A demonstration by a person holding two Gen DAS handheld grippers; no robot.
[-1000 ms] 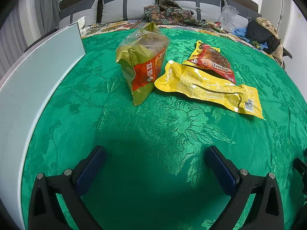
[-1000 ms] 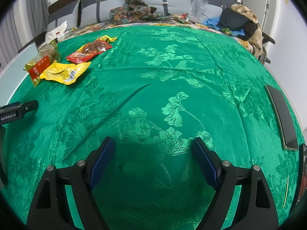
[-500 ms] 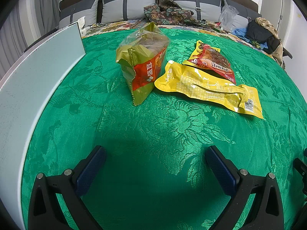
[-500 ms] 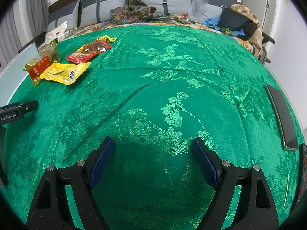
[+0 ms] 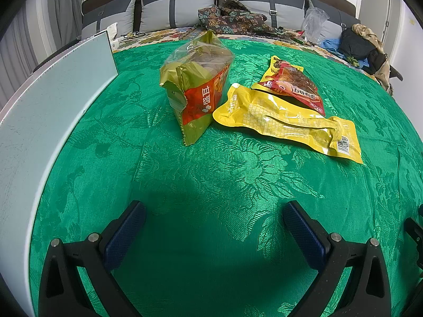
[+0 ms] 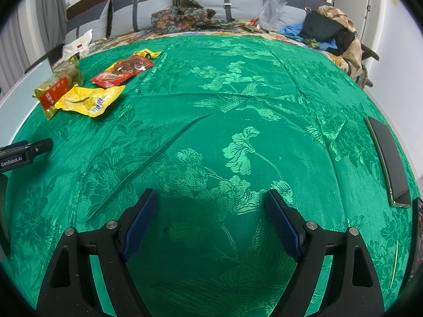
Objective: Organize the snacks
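Three snack packs lie on the green cloth [image 5: 211,185]. A gold and red bag [image 5: 197,89] stands upright, ahead of my left gripper [image 5: 214,219]. A flat yellow pack [image 5: 285,121] lies to its right, partly over a red and yellow pack [image 5: 293,84]. My left gripper is open and empty, well short of them. In the right wrist view the same bag [image 6: 56,88], yellow pack [image 6: 88,100] and red pack [image 6: 124,71] sit far left. My right gripper [image 6: 210,206] is open and empty over bare cloth.
A pale white board [image 5: 45,111] runs along the left edge of the cloth. A dark phone [image 6: 388,158] lies at the right edge. Pillows, clothes and a plastic bag [image 6: 272,8] are piled at the back. The left gripper's tip [image 6: 26,150] shows at the far left.
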